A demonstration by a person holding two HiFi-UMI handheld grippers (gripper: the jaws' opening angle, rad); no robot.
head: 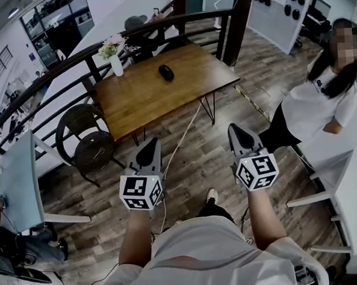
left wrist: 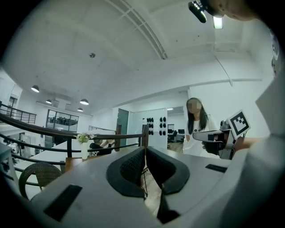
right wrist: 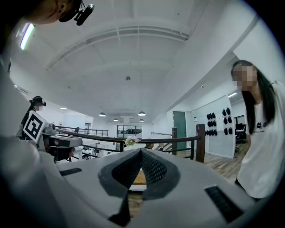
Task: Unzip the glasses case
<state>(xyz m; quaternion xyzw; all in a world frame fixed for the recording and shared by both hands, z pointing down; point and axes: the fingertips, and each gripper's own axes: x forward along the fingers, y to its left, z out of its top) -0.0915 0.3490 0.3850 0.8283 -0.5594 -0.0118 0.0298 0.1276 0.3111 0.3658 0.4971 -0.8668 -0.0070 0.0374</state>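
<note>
Left fingers (left wrist: 129, 168): closed, pads together, nothing between them. Right fingers (right wrist: 126, 170): closed in the same way, nothing held. I hold both grippers level in the air above the wooden floor (head: 195, 162), clear of every object. In the head view my left gripper (head: 147, 150) and right gripper (head: 241, 135) sit side by side, well apart, each with its marker cube toward me.

The glasses case (head: 166, 73), a small dark oblong, lies on the wooden table (head: 139, 99), between 12 and 1 o'clock from my left gripper. It is well beyond both sets of fingers and nothing touches it. Its zip is too small to read.

A white vase of flowers (head: 114, 57) stands near the table's far left corner, at 10 o'clock from the case. A round wicker chair (head: 88, 141) stands at 9 o'clock from my left gripper. A dark railing (head: 235, 27) curves behind the table. A person in a white shirt (head: 318, 103) stands at 2 o'clock from my right gripper.
</note>
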